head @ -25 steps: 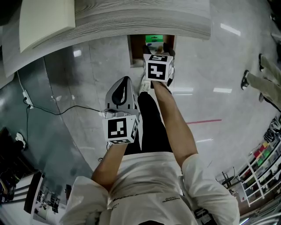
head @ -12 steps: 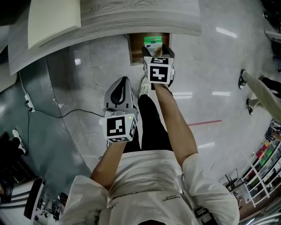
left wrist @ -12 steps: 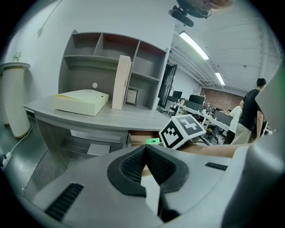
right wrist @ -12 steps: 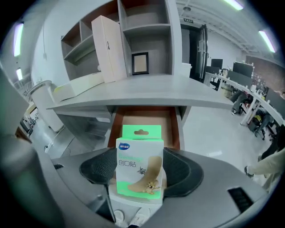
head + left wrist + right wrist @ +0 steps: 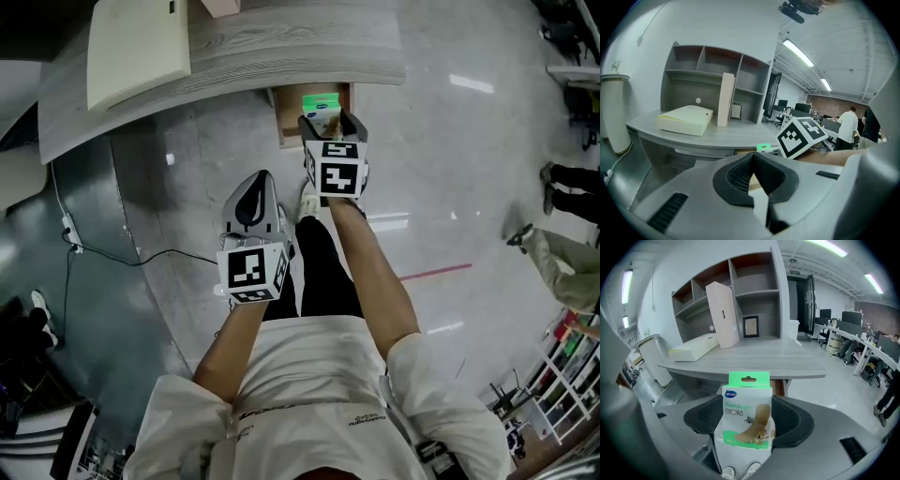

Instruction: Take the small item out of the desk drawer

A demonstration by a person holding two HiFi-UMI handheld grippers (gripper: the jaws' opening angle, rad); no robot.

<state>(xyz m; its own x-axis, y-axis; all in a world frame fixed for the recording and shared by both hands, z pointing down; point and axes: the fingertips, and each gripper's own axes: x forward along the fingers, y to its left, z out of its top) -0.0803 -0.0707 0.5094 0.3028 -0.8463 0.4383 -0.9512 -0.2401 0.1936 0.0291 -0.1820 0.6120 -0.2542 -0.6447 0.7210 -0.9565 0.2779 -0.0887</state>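
A small green-and-white bandage box (image 5: 746,413) stands upright between the jaws of my right gripper (image 5: 747,420), which is shut on it. From the head view that gripper (image 5: 330,127) holds the box (image 5: 321,101) just over the open brown desk drawer (image 5: 289,120) under the grey desk's (image 5: 272,47) front edge. My left gripper (image 5: 254,200) hangs lower and to the left, away from the drawer, over the floor. Its jaws (image 5: 752,171) are shut with nothing between them.
A cream flat box (image 5: 139,56) lies on the desk, with a grey shelf unit (image 5: 717,79) and a white upright box (image 5: 723,315) behind. A black cable (image 5: 122,253) runs across the glossy floor at left. People stand at the right edge (image 5: 562,262).
The view has shifted so the desk and drawer sit lower in the head view. The right gripper with the bandage box stays at the drawer mouth; the left gripper barely moved.
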